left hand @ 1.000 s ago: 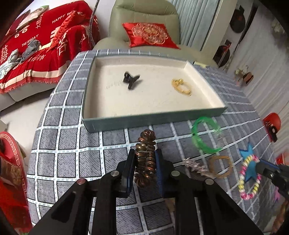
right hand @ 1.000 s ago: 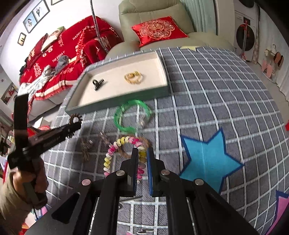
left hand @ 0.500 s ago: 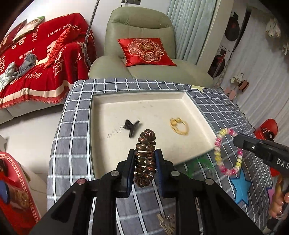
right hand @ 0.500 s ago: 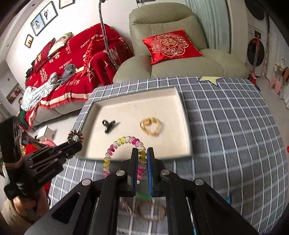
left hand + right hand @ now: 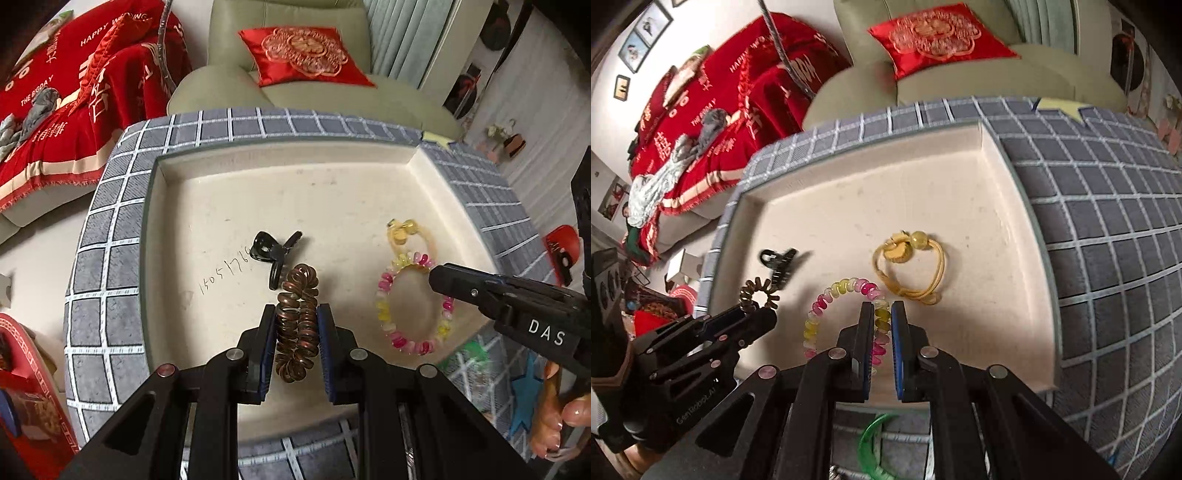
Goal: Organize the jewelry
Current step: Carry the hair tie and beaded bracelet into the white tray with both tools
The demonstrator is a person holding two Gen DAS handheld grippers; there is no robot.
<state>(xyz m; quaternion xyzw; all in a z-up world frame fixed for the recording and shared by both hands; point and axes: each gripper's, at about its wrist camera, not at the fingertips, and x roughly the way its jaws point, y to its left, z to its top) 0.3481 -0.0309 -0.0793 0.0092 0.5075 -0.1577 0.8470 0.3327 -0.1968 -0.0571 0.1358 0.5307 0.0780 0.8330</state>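
My left gripper point(image 5: 297, 314) is shut on a brown spiral hair tie point(image 5: 298, 321) and holds it over the cream tray point(image 5: 332, 192). My right gripper point(image 5: 882, 310) is shut on a pink and yellow bead bracelet point(image 5: 831, 295), also above the tray point(image 5: 849, 192). The bracelet point(image 5: 391, 325) hangs from the right gripper point(image 5: 437, 275) in the left wrist view. A black hair claw point(image 5: 273, 251) and a yellow hair tie point(image 5: 402, 230) lie in the tray. They show in the right wrist view as the claw point(image 5: 779, 260) and the yellow tie point(image 5: 908, 266).
The tray sits on a grey checked cloth point(image 5: 1108, 240). A green bangle point(image 5: 871, 443) lies on the cloth in front of the tray. A blue star point(image 5: 524, 398) marks the cloth at right. A green armchair with a red cushion point(image 5: 303, 51) stands behind.
Both grippers have moved forward from the cloth to above the tray, each carrying its item. The bracelet and hair tie now hang lower over the tray floor.
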